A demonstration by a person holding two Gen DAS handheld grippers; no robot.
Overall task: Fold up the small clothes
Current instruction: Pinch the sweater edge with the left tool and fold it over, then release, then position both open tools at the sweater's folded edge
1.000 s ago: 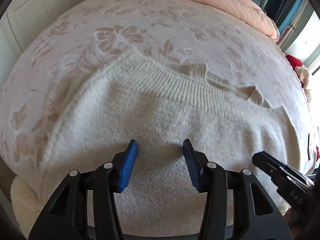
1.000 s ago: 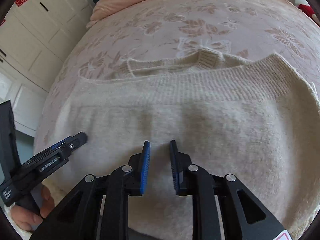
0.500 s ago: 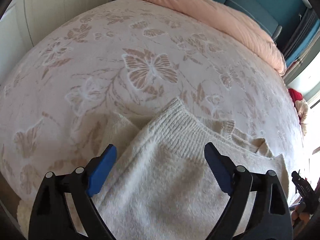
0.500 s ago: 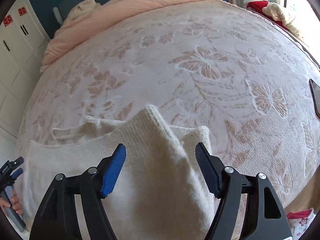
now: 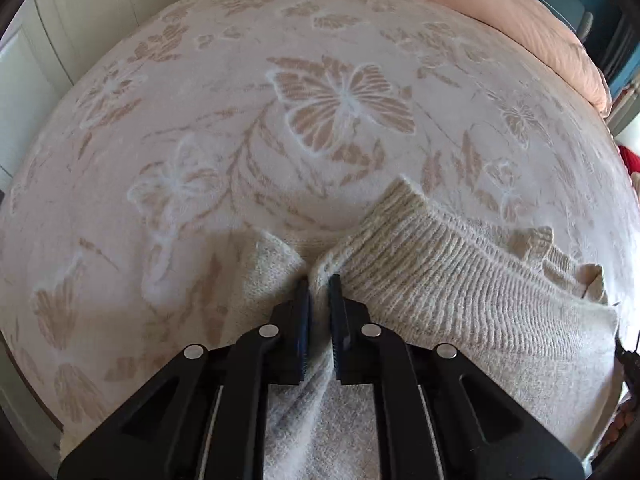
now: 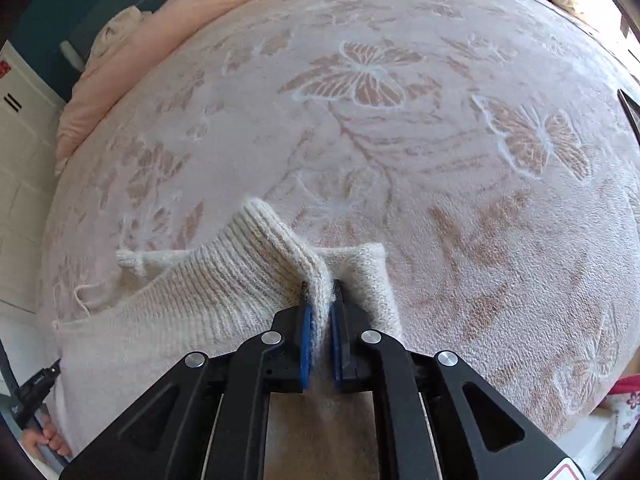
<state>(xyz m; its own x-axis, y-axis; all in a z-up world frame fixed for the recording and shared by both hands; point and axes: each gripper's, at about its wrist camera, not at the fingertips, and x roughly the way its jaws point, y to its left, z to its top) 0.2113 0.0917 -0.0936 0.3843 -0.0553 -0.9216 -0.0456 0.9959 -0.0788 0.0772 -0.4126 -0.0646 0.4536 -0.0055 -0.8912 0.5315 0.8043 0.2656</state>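
On the pink butterfly-patterned bedspread (image 5: 224, 128) our cream ribbed-hem knitted sweater (image 5: 460, 300) lies near the bed's front edge, and both grippers, jaws spread wide half a second ago, have just clamped shut on it: left gripper (image 5: 319, 280) pinches one hem corner, right gripper (image 6: 319, 286) the other. Only the right view shows the left tool's tip and fingers (image 6: 48, 436). Its ribbed hem runs sideways between our grippers, facing the peach duvet (image 5: 520, 12).

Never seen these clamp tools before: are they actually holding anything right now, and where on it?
Both hold the cream knit sweater. The left gripper and the right gripper each pinch a bunched fold near an end of its ribbed band.
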